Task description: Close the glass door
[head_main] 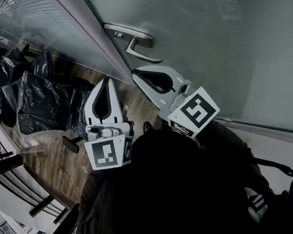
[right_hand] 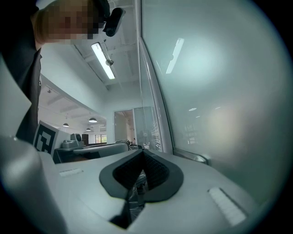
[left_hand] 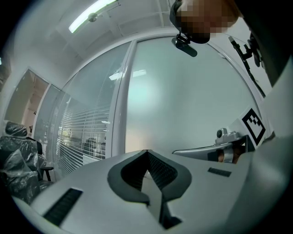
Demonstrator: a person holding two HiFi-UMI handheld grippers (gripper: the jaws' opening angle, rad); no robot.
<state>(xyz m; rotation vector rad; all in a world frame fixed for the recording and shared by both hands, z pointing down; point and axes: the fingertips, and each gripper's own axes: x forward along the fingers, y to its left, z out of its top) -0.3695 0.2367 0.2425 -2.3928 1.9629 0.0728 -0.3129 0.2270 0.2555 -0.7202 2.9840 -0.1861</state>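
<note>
The frosted glass door (head_main: 207, 48) fills the upper right of the head view, with its metal lever handle (head_main: 134, 41) near the door's edge. Just below the handle is my right gripper (head_main: 136, 71), shut and empty, its tip close to the glass without holding the lever. To its left my left gripper (head_main: 105, 80) is also shut on nothing, over the floor beside the door frame (head_main: 92, 40). In the left gripper view the shut jaws of the left gripper (left_hand: 146, 151) point at the door (left_hand: 183, 100). From the right gripper (right_hand: 143, 151) the handle (right_hand: 192, 157) shows just to the right.
Several chairs wrapped in black plastic (head_main: 34, 97) stand on the wooden floor (head_main: 54, 161) to the left. A glass wall with blinds (head_main: 22, 17) runs beside the door. Dark rails (head_main: 20, 184) cross the lower left. The person's dark sleeves (head_main: 182, 187) fill the bottom.
</note>
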